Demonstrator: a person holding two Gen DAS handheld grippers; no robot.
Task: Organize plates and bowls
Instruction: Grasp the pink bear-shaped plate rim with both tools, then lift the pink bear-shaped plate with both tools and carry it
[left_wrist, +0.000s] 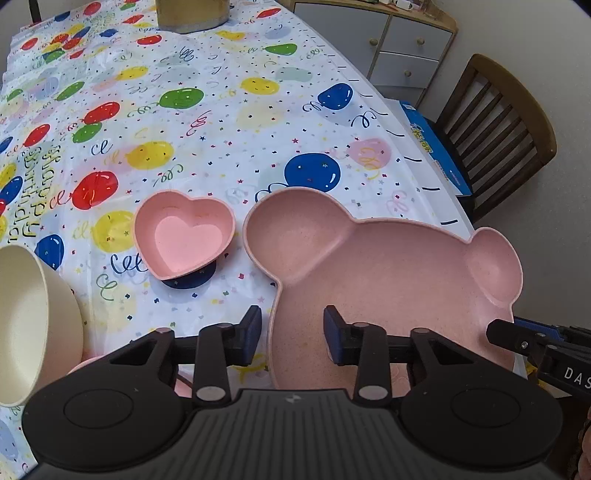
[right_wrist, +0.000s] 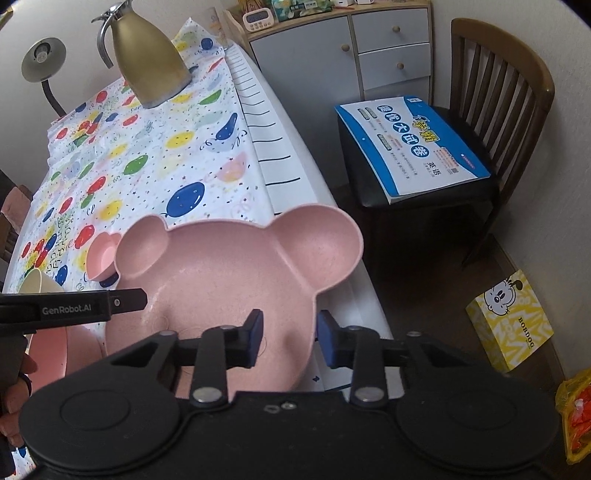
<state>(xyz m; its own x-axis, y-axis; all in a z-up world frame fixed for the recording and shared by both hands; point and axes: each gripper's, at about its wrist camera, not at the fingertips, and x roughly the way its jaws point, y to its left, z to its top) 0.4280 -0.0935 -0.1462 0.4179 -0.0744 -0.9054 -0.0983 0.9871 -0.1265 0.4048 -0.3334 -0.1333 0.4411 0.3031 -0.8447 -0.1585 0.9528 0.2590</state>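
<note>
A pink bear-shaped divided plate (left_wrist: 391, 266) lies near the table's right front edge; it also shows in the right wrist view (right_wrist: 221, 273). My left gripper (left_wrist: 292, 336) is open with its jaws straddling the plate's left rim. My right gripper (right_wrist: 290, 338) is open and straddles the plate's right rim; its finger shows in the left wrist view (left_wrist: 517, 338). A pink heart-shaped bowl (left_wrist: 184, 236) stands left of the plate, also in the right wrist view (right_wrist: 101, 258). A cream bowl (left_wrist: 26, 325) is at the far left. A pink bowl (right_wrist: 48, 354) lies under the left gripper.
A balloon-print cloth (left_wrist: 221, 110) covers the table. A gold jug (right_wrist: 147, 55) stands at the far end. Right of the table a wooden chair (right_wrist: 498, 92) holds a blue booklet (right_wrist: 410, 144). A yellow box (right_wrist: 511, 321) lies on the floor. A drawer cabinet (right_wrist: 351, 51) stands behind.
</note>
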